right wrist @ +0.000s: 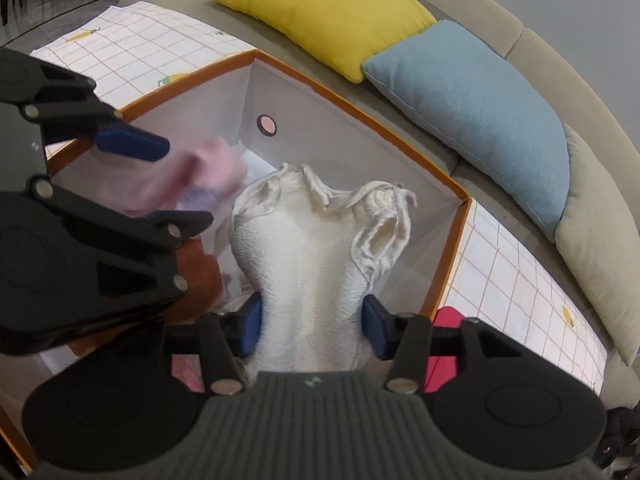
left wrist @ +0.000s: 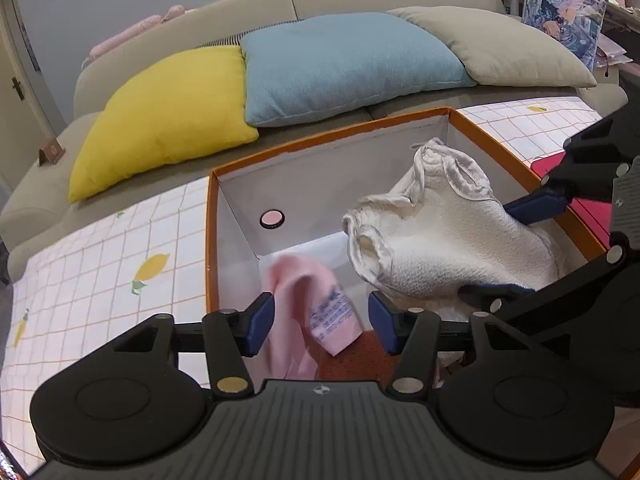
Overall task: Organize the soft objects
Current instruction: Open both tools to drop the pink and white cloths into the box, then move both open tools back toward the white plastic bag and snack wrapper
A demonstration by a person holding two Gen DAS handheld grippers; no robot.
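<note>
Left gripper [left wrist: 322, 326] spread over orange-rimmed box [left wrist: 212, 240]; pink cloth [left wrist: 304, 308] hangs between its pads, blurred, touching the left pad at most. Right gripper [right wrist: 312, 330] at 3 o'clock of it, jaws apart, flanking cream garment [right wrist: 308, 256] inside the box; contact unclear.

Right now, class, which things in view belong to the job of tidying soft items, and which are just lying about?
Part of the job:
pink cloth
white garment
orange box
left tool
right tool

Lying about:
yellow cushion
blue cushion
beige cushion
sofa
</note>
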